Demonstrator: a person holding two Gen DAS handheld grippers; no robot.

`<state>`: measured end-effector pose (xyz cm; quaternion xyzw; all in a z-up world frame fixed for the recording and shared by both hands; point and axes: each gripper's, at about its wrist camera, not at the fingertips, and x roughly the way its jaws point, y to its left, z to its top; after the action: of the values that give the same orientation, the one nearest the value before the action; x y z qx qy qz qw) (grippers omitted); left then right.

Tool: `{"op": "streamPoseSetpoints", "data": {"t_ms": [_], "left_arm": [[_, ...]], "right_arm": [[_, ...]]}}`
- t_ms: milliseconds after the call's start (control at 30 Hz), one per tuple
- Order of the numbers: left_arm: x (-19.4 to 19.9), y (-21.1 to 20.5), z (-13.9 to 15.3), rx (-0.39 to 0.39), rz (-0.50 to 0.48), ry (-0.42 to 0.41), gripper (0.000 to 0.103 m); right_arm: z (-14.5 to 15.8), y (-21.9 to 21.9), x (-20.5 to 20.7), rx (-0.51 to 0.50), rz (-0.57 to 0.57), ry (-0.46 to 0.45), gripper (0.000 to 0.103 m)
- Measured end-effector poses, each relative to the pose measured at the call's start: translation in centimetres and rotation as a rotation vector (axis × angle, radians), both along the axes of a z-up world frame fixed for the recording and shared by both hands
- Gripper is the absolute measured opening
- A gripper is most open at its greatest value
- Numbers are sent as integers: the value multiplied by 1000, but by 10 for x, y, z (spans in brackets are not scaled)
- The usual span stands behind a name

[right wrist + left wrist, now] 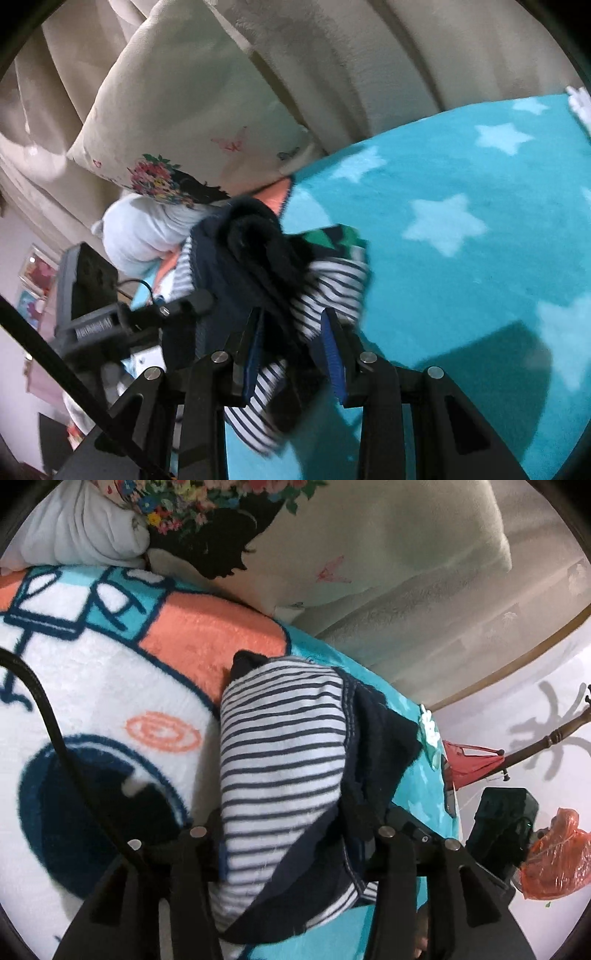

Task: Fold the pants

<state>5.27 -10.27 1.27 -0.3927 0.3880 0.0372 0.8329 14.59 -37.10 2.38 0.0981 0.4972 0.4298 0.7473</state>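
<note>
The pants (284,760) are white with navy stripes and a navy lining, bunched in a lump on a patterned fleece blanket (110,686). My left gripper (291,834) is shut on the pants, cloth filling the gap between its fingers. In the right wrist view the same pants (325,288) hang bunched between the blue-padded fingers. My right gripper (295,354) is shut on the striped cloth, lifted a little above the teal star blanket (461,229). The left gripper's body (92,295) shows just left of the pants.
A cream pillow with a floral silhouette print (295,535) (192,110) leans on the beige sofa back (369,55). A pale grey cushion (81,528) lies beside it. A black cable (48,716) crosses the blanket. An orange plastic bag (557,860) and a wooden coat stand (546,738) are off the right edge.
</note>
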Motion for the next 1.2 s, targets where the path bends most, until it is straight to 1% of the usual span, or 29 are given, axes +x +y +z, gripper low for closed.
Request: {"op": "streamPoseSetpoints", "data": {"t_ms": [33,67,100,133,167,233,267,300,333,367,400,433,467,500,533,600,667,700,733,767,833,900,933,967,1033,1100,1167,1200], "left_arm": [[-5,3,3,1,6,-14,50],[-11,5,5,1,11,-25,53],[-16,7,7,0,18,-35,56],[-19,11,8,-4,35,-48,57],[-23,15,6,-12,54,-57,61],[-20,19,-1,-22,73,-51,63],[-19,19,-7,-26,72,-37,63],[-18,18,-9,-28,72,-29,63],[-15,17,-15,-32,72,-17,63],[-13,14,-19,-35,74,-11,63],[-11,12,-18,-26,81,-16,63],[-12,10,-16,-15,89,-23,63],[-11,9,-14,-21,88,-31,63],[-13,7,-13,-29,85,-36,63],[-12,5,-11,-30,89,-39,63],[-4,-5,-9,0,95,-32,63],[1,-16,-13,30,83,-13,63],[2,-21,-14,49,76,-4,63],[2,-24,-14,64,73,-2,63],[-1,-27,-12,88,70,-2,63],[-7,-31,-6,114,67,-1,63],[-20,-32,2,135,77,-18,63],[-26,-32,6,150,87,-25,63],[-34,-33,10,168,105,-30,63],[-50,-33,16,189,135,-37,64],[-67,-35,21,199,161,-33,65],[-85,-35,25,210,182,-25,66],[-87,-36,25,213,190,-21,67]], "right_arm": [[0,-4,2,3,-9,2,62],[1,-7,7,17,-22,7,70],[2,-8,12,30,-33,19,76],[-1,-8,20,55,-40,54,76],[-4,-7,26,73,-35,83,77],[-15,5,39,80,-28,145,78],[-20,12,44,78,-26,165,78],[-21,17,46,110,-26,152,78],[-20,25,49,115,-19,154,76],[-21,32,52,108,-15,172,71],[-21,37,55,113,-12,185,53],[-18,43,58,124,5,189,41],[-12,47,62,124,23,177,37],[-7,50,65,129,33,164,26],[-2,53,69,133,42,152,23],[3,57,78,124,45,127,23],[-3,60,82,64,26,97,23],[-8,60,84,25,12,89,24],[-12,57,85,-2,-7,91,31],[-12,48,85,-6,-35,89,32],[2,33,80,-7,-85,44,32],[28,25,68,26,-116,-59,32],[40,26,63,51,-103,-93,32],[48,30,58,78,-83,-103,32],[61,47,51,164,-13,-82,32],[63,69,45,207,57,-43,34],[53,97,42,221,120,15,40],[43,109,42,200,133,46,42]]}}
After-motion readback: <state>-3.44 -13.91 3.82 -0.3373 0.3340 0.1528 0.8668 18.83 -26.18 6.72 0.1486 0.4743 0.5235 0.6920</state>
